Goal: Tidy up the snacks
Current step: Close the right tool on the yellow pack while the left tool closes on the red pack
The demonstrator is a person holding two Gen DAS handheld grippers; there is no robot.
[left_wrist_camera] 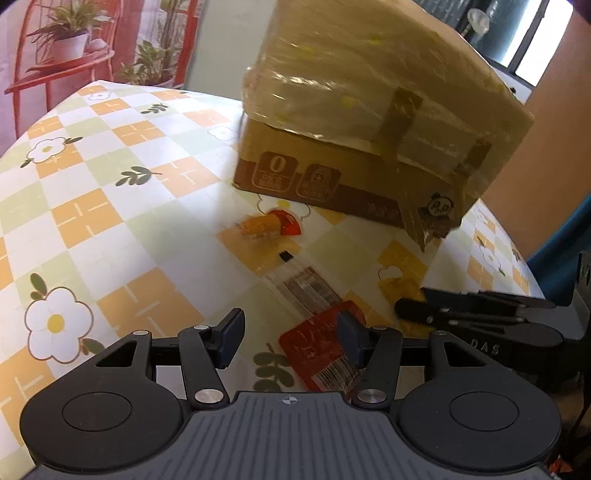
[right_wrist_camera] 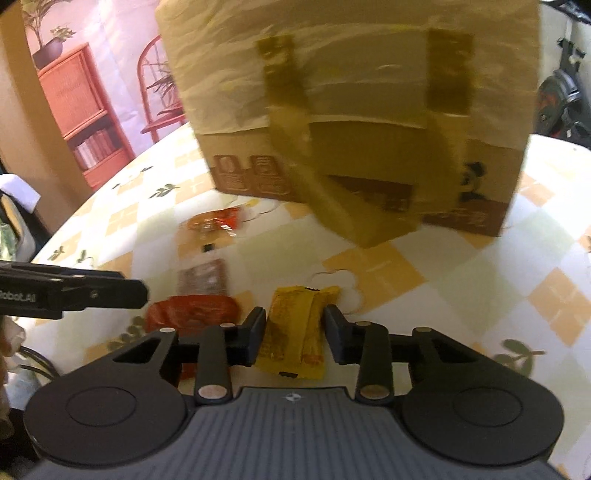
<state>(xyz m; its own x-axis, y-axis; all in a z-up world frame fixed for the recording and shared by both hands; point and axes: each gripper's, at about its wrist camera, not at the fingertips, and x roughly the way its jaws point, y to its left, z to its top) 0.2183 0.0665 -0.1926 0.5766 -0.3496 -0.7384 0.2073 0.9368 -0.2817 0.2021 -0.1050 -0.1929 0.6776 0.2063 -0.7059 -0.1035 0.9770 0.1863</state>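
Right gripper [right_wrist_camera: 294,334] clenched on crinkled yellow snack packet [right_wrist_camera: 295,332]; left gripper [left_wrist_camera: 291,341] released over red foil packet [left_wrist_camera: 325,350]. I lift squarely towards taped cardboard box [right_wrist_camera: 351,110].

You're at a table [left_wrist_camera: 110,155] with a checked orange, green and white flower-print cloth. Behind its far edge hangs a backdrop [right_wrist_camera: 110,33] printed with a red plant stand [left_wrist_camera: 59,70], potted plants and a red bookshelf [right_wrist_camera: 88,110]. Bright window [left_wrist_camera: 528,48] far right.
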